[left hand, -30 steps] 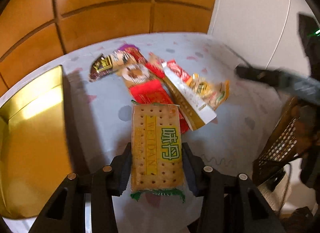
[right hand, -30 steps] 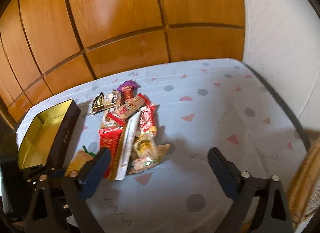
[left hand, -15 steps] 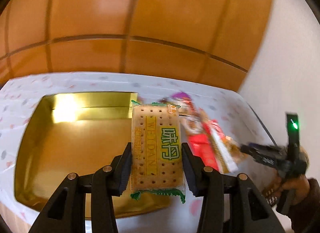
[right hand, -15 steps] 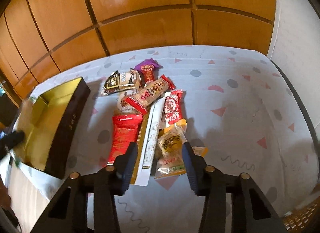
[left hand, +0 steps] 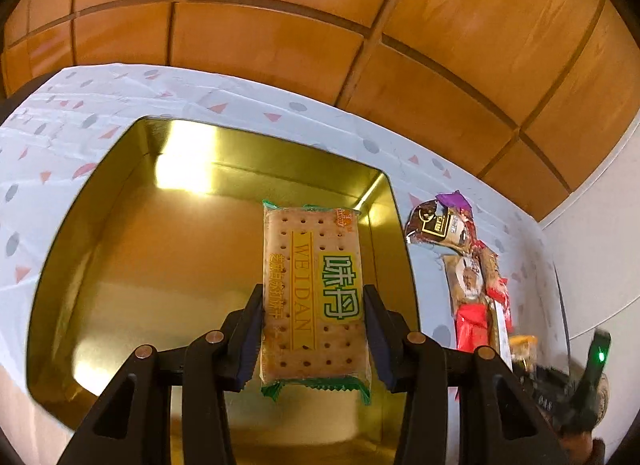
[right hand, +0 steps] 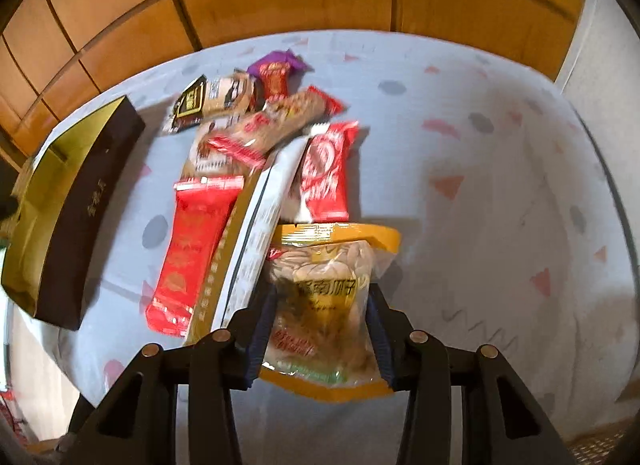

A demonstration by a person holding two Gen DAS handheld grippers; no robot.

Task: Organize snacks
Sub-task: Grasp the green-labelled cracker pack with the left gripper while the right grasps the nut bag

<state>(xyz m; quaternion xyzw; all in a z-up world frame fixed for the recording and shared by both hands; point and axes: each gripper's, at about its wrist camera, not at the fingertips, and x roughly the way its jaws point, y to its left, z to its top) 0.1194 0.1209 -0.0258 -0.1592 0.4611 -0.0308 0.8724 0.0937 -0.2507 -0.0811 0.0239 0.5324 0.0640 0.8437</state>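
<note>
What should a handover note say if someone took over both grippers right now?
Left gripper: shut on the cracker pack, held over the gold box.
Right gripper: jaws have just closed around the seed bag at the near end of the snack pile; grip looks made.
Done: nothing visible in the box.
Left: drop the crackers in, then the seeds, then the remaining packets.
</note>
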